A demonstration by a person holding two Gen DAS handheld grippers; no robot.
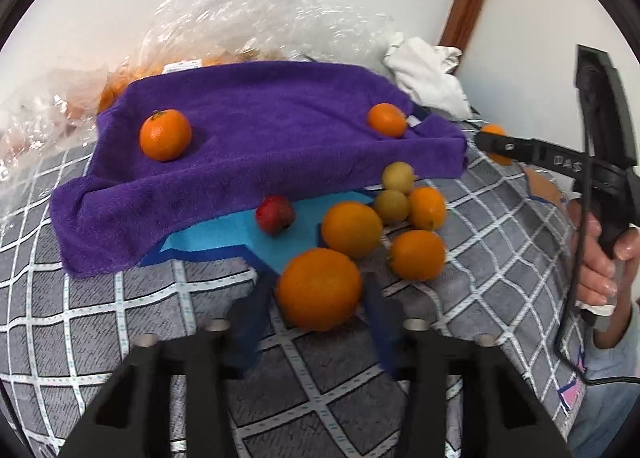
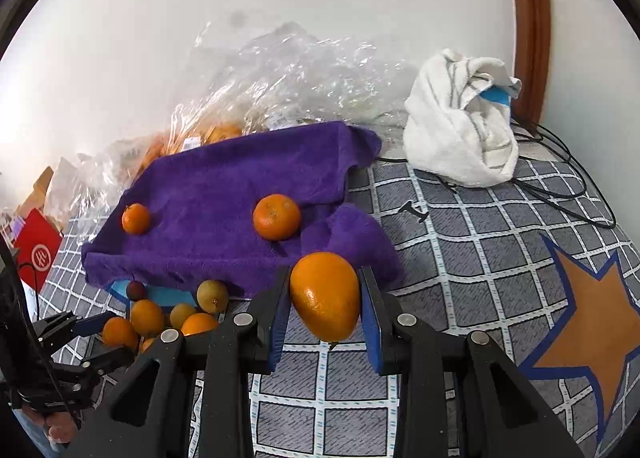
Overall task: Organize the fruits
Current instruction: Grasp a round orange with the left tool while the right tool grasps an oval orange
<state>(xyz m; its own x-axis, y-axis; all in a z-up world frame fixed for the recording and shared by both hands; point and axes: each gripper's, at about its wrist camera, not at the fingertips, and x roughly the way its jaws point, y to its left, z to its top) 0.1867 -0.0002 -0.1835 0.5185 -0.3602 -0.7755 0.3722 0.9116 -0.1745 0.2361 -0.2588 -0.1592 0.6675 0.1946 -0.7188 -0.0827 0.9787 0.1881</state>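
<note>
My left gripper (image 1: 318, 294) is open, its blue fingers on either side of a large orange (image 1: 320, 289) at the near edge of a fruit pile (image 1: 394, 218) with oranges, yellow-green fruits and a red fruit (image 1: 274, 214). My right gripper (image 2: 325, 298) is shut on an oval orange (image 2: 325, 296), held above the bedding in front of the purple towel (image 2: 224, 210). Two small mandarins (image 2: 276, 217) (image 2: 136, 218) lie on that towel. In the left wrist view the towel (image 1: 256, 146) holds the same mandarins (image 1: 165, 134) (image 1: 386, 120).
A clear plastic bag with more oranges (image 2: 224, 114) lies behind the towel by the wall. A crumpled white cloth (image 2: 460, 122) and black cables (image 2: 560, 178) sit at the right. A red box (image 2: 38, 254) is at far left. Grey checked bedding (image 2: 460, 250) covers the surface.
</note>
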